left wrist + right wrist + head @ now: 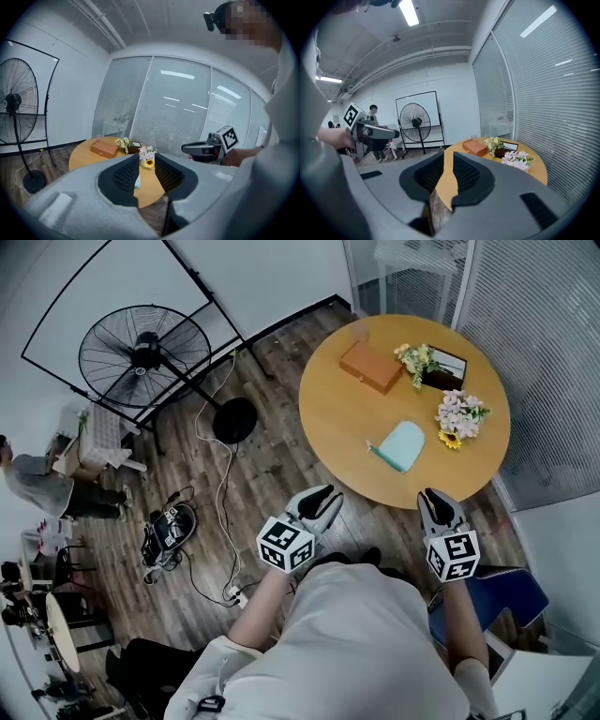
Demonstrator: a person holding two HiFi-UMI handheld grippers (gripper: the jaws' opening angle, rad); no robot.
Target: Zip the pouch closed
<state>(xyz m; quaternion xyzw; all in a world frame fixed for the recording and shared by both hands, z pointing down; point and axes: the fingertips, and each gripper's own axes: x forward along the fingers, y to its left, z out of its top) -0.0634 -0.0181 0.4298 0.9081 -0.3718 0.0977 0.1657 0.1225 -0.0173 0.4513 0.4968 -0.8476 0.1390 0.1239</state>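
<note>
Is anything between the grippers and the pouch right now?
Nothing visible. The pouch lies on a bare part of the table, just ahead of the left gripper and right gripper, both open and empty. Flowers and a brown box sit farther back, off both paths.

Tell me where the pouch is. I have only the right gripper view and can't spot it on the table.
Observer: Head view shows the pale teal pouch lying flat on the round table, left of the pink flowers, toward the person's side.
Operator: Report the left gripper's state.
Observer: In its own view the left gripper has its fingers apart, nothing between them.
Operator: Check the zipper.
Observer: Head view shows a darker strip along the pouch's left edge; open or shut, too small to tell.
</note>
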